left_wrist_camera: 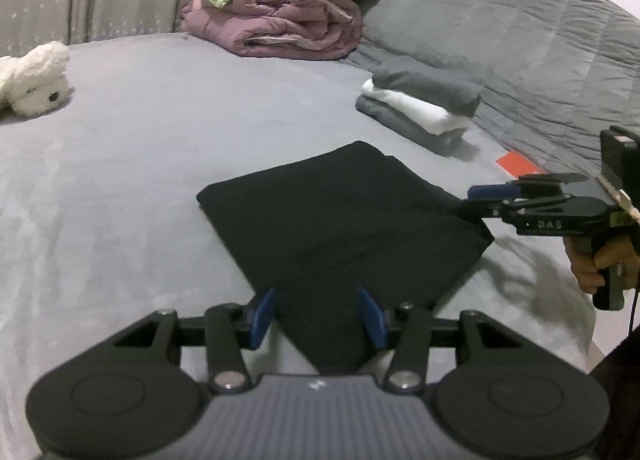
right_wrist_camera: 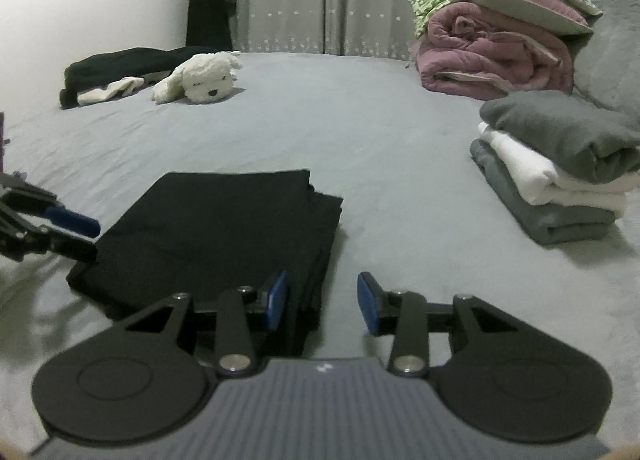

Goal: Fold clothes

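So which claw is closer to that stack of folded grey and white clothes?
Right. The right claw sits at the black cloth's edge on the stack's side; the left claw is at the cloth's far corner.

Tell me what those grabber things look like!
Each black plastic left gripper and right gripper has two blue finger pads, thin black linkage bars with silver screws, two round black discs and a ribbed grey body. Seen from the side, the right one shows white letters "DAS", a pistol handle and a thin black cable.
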Action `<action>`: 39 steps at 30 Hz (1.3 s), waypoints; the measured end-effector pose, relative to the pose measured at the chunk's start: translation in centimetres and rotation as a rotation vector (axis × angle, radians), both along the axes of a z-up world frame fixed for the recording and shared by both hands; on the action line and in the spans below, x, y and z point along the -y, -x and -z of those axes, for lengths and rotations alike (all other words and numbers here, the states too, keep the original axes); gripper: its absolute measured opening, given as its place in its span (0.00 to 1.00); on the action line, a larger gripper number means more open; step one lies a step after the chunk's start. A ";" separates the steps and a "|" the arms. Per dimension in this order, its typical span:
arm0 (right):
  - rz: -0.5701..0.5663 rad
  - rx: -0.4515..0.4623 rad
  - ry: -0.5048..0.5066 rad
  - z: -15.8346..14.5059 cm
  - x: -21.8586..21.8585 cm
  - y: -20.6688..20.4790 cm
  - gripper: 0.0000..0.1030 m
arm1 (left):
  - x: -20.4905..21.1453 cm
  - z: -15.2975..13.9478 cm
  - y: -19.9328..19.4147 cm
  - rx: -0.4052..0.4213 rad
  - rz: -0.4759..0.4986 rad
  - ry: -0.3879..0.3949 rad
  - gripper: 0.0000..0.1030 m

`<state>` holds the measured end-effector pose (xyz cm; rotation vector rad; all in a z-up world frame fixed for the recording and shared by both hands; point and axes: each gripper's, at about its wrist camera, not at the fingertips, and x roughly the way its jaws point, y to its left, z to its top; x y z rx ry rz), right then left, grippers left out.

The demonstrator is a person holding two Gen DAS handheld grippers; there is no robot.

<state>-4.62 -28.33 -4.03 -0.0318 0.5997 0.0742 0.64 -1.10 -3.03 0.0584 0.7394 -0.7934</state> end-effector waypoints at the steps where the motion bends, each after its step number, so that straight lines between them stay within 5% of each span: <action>1: 0.006 -0.001 -0.001 -0.2 -0.1 -0.2 0.42 | 0.2 -0.2 0.0 -0.002 -0.006 -0.010 0.48; 6: 0.030 -0.031 -0.015 -0.5 -0.6 -1.2 0.44 | 1.3 -1.3 0.4 -0.003 -0.022 -0.059 0.50; 20: 0.134 -0.150 -0.067 -0.8 -1.4 -3.3 0.56 | 1.9 -1.7 -0.9 -0.093 -0.111 -0.113 0.83; 29: 0.179 -0.214 -0.215 -0.6 0.4 -4.1 0.60 | -0.3 0.1 -4.0 -0.327 -0.149 0.051 0.85; 39: 0.242 -0.281 -0.634 1.8 5.4 -4.9 0.60 | -1.5 2.7 -5.9 -0.469 -0.226 0.295 0.83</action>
